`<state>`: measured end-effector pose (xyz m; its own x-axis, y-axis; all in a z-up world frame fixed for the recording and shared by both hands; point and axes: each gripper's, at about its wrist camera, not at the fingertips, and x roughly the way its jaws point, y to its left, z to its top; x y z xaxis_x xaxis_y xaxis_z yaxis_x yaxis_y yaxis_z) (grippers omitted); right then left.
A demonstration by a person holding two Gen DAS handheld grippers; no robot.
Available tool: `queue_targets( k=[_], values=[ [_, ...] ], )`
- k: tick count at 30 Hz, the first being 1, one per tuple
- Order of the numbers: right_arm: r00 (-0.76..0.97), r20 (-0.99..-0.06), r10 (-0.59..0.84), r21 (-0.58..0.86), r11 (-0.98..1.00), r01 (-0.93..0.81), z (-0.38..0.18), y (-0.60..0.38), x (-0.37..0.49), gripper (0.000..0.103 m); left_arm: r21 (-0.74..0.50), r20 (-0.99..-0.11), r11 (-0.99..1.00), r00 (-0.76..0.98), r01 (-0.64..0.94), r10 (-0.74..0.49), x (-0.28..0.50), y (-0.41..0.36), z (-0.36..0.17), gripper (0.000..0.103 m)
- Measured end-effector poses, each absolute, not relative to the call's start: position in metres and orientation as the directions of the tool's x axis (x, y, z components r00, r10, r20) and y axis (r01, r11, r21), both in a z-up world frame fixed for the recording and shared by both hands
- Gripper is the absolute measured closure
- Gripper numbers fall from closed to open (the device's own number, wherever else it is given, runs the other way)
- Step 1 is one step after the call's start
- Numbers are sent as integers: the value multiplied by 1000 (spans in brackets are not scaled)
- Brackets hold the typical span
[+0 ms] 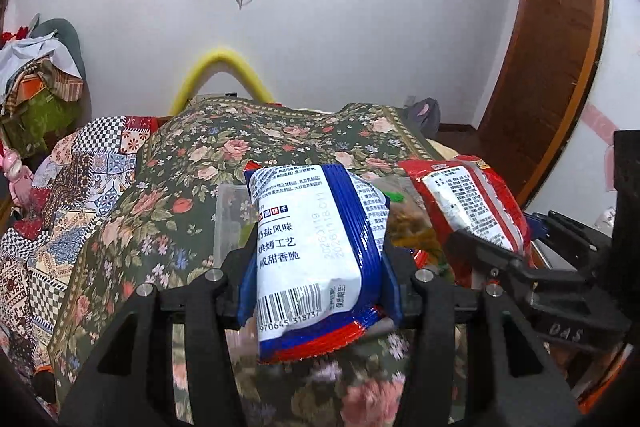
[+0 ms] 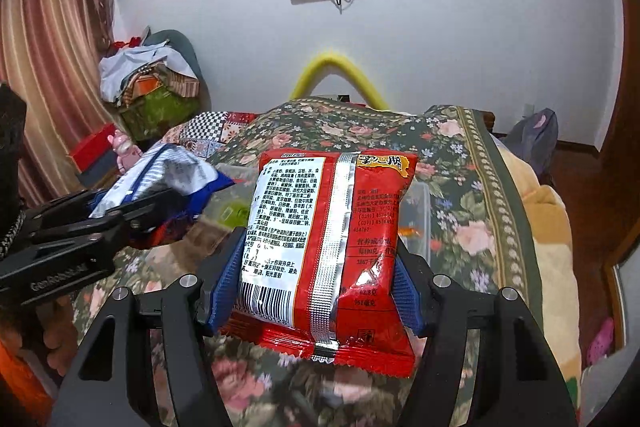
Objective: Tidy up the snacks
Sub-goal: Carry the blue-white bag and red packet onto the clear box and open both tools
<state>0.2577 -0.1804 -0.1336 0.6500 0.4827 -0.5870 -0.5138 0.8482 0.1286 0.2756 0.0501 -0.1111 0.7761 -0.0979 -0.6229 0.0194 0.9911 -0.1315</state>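
My left gripper (image 1: pixel 320 255) is shut on a blue and white snack packet (image 1: pixel 308 247) and holds it above the flowered bedspread. My right gripper (image 2: pixel 320 259) is shut on a red snack packet (image 2: pixel 320 247), back side up. Each packet also shows in the other view: the red packet at the right of the left wrist view (image 1: pixel 472 203), the blue packet at the left of the right wrist view (image 2: pixel 160 179). A clear plastic box (image 1: pixel 230 219) with several snacks in it lies on the bed just beyond both packets; it also shows in the right wrist view (image 2: pixel 416 219).
The flowered bedspread (image 1: pixel 248 147) covers the bed. A patchwork quilt (image 1: pixel 76 179) lies at the left. A pile of clothes and boxes (image 2: pixel 152 83) stands by the curtain. A yellow foam tube (image 1: pixel 220 67) arches at the wall. A wooden door frame (image 1: pixel 560 47) is on the right.
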Motion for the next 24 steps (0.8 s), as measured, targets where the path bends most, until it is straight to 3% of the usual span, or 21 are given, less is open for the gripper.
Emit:
queue_targets(
  k=[12, 18, 24],
  values=[
    [635, -626, 452, 106, 856, -506, -155, -164, 284, 38, -113, -710, 993, 702, -40, -53, 327, 50, -146, 49],
    [636, -620, 459, 110, 854, -508, -146, -170, 278, 31, -132, -682, 990, 729, -54, -51, 313, 54, -130, 47],
    [675, -561, 479, 114, 853, -510, -111, -183, 255, 31, -113, -597, 993, 801, -31, -43, 269, 51, -85, 47]
  ],
)
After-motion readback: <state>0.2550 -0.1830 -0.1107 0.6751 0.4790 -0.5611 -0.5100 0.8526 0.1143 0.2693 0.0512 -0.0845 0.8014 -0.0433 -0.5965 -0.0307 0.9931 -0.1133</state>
